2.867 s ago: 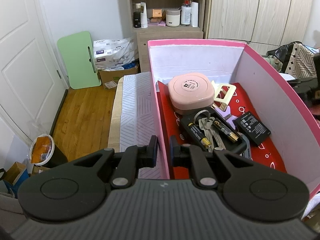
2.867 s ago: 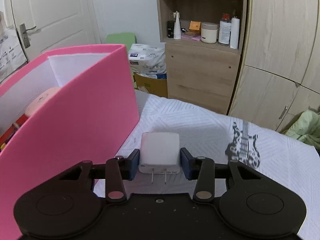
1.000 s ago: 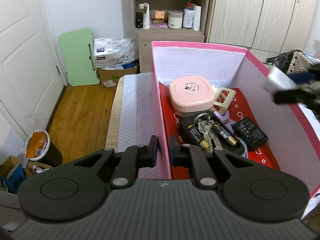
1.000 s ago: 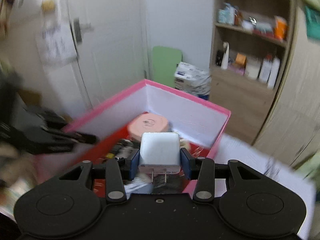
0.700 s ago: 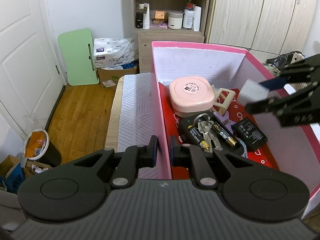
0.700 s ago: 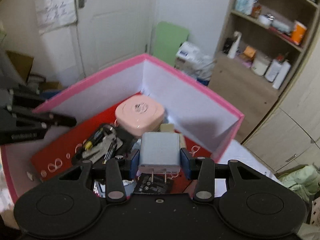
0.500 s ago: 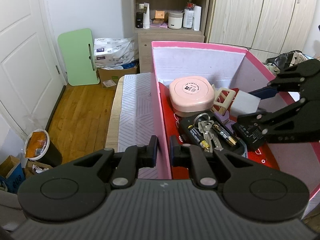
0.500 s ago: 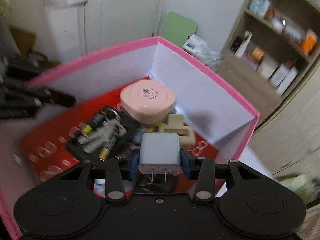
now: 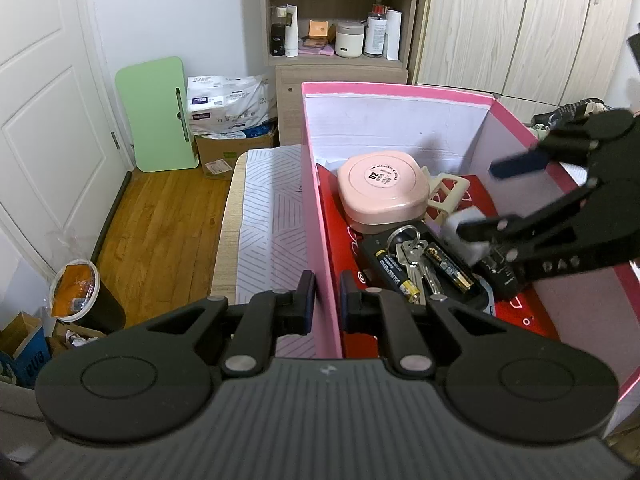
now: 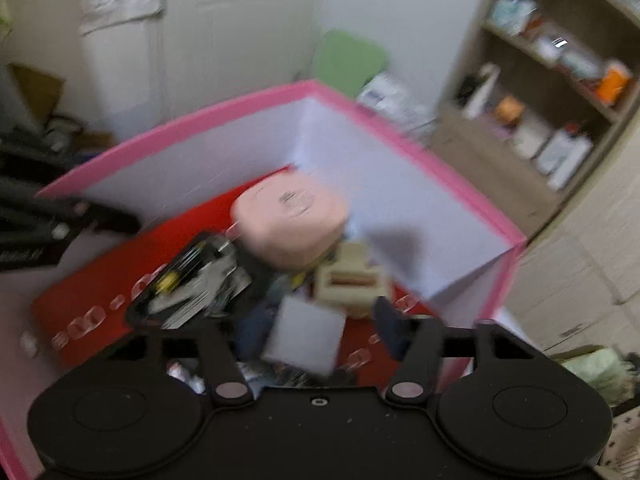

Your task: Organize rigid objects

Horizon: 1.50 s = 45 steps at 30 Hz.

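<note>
An open pink box (image 9: 396, 90) with a red floor holds a round pink case (image 9: 382, 192), a beige clip (image 9: 444, 196), a black tray of keys and batteries (image 9: 416, 268) and a flat black battery (image 9: 500, 278). My left gripper (image 9: 326, 302) is shut on the box's left wall. Reaching in from the right, my right gripper (image 9: 478, 200) has its jaws opening. The white plug charger (image 10: 304, 334) sits tilted between them, clear of the right pad (image 10: 390, 328). In the left wrist view the charger (image 9: 456, 222) is low over the tray's far end.
The box stands on a white patterned cloth (image 9: 272, 216) over a bed or table edge. Wooden floor (image 9: 160, 224) lies to the left, with a small bin (image 9: 76, 288) and a green board (image 9: 158, 114). A shelf unit (image 9: 336, 40) and wardrobes (image 9: 520, 28) stand behind.
My right gripper carried the charger over the box's right wall and down inside, then its jaws widened and the charger tipped loose. The left gripper stayed on the wall.
</note>
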Tool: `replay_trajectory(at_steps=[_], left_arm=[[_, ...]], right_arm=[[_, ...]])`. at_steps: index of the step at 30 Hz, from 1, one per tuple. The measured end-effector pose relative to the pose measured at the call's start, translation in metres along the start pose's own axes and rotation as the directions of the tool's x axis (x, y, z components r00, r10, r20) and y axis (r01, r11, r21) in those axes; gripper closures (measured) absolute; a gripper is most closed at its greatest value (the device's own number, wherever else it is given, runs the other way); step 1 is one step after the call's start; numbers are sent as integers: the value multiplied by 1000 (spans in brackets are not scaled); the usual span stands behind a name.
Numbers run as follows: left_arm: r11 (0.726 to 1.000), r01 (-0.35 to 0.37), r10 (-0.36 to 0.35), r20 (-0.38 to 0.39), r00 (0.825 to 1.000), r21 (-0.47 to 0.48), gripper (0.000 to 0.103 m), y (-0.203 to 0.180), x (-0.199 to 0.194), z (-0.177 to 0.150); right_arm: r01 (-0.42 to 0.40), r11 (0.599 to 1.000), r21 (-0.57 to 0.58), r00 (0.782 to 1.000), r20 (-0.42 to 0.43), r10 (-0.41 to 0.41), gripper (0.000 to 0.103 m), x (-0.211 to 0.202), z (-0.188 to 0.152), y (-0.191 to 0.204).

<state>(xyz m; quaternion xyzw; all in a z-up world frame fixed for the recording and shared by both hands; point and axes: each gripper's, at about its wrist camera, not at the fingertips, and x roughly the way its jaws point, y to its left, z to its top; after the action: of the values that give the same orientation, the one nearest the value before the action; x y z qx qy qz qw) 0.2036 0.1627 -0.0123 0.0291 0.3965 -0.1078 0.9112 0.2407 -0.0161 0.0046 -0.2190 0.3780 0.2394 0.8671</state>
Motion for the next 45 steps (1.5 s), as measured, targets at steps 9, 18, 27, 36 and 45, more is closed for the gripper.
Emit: replay_trajectory(at_steps=[9,18,27,36,45], left_arm=[[1000,-3,3,-4,1000,4,92,-2,0,1],[1000,6,-6,-7,1000,-22,91,1,0,2],[998,-64,64,15,998,-6,59,-7,-12,1],[986,-165,164,44,986,30,33,-24,-44,-14],[980,-199,197,99,975,9,12,-38,-96,-21]], right_arm=[[-53,988,148,987,161,29,25,-52,-19,-12],[-62,961,271,952,304,-25,22,-82,-45,-15],[-1,969,248,956,284,-71,20,-101,-60,2],[-43,959,280,939,339,-57,19,-135,-71,10],[-97,932,351,928,370,-43,17,-148,-81,11]])
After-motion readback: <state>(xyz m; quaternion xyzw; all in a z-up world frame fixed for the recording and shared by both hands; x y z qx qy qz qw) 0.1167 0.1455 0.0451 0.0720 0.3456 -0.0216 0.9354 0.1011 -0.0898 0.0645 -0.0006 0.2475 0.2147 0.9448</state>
